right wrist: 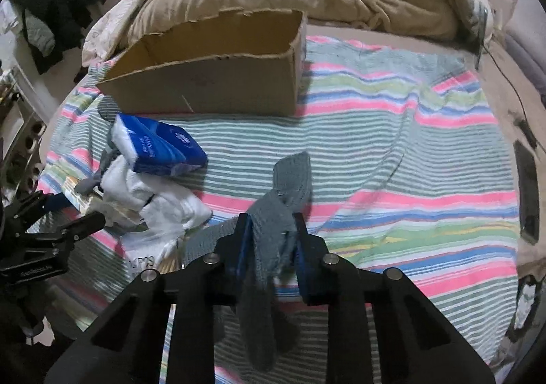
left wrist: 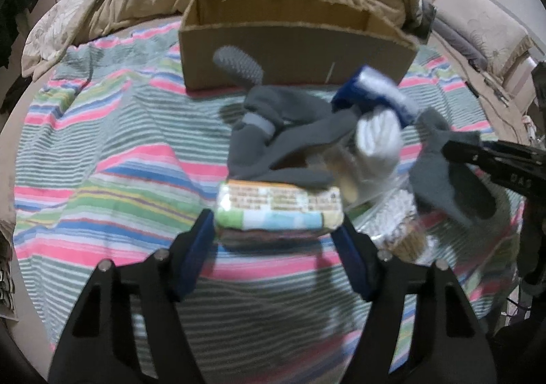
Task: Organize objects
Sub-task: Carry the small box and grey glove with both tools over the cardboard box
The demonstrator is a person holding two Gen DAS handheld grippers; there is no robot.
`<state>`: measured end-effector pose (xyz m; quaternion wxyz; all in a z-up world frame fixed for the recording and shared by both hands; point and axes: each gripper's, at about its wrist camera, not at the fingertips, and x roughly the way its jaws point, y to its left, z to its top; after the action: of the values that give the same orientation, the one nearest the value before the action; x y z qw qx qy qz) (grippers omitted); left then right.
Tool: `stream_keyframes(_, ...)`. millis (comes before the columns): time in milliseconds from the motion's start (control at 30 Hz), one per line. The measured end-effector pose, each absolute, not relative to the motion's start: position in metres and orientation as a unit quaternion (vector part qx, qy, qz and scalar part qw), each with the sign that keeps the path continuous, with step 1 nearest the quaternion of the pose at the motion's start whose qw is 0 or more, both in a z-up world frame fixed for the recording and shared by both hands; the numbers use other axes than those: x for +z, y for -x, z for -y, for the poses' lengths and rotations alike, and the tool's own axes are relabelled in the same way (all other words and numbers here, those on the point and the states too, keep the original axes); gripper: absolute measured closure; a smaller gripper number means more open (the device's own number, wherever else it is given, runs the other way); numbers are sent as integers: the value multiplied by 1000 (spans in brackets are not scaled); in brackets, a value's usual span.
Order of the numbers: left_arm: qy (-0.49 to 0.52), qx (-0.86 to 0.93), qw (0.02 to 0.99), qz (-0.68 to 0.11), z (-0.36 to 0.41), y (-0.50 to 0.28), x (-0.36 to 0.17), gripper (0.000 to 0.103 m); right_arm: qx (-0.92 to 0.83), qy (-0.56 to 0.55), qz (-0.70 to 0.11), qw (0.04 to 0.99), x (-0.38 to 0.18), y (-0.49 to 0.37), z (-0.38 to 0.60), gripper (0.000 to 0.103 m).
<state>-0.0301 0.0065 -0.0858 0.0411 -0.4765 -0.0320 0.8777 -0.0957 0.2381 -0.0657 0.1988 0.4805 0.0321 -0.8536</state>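
Left gripper (left wrist: 278, 230) jaws clamp a labelled packet (left wrist: 278, 210); right gripper (right wrist: 271, 230) jaws pinch a grey sock (right wrist: 278, 213), box (right wrist: 211, 84) ahead.

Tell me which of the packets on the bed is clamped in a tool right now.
The labelled packet, between the left tool's fingers. The blue tissue pack lies loose.
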Motion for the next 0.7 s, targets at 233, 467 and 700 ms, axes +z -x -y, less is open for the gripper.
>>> stream_keyframes(233,456,887,48,43,-6,22,-63,33,-864,-455,-33,212,-43,86,-235,90)
stream_keyframes(467,431,899,54,51,-1,18,-35,33,-879,-425,-31,216,-13,82,-238,93)
stream_keyframes(700,414,907,59,54,2,23,-16,33,-891,-393,-33,225,15,86,-237,93)
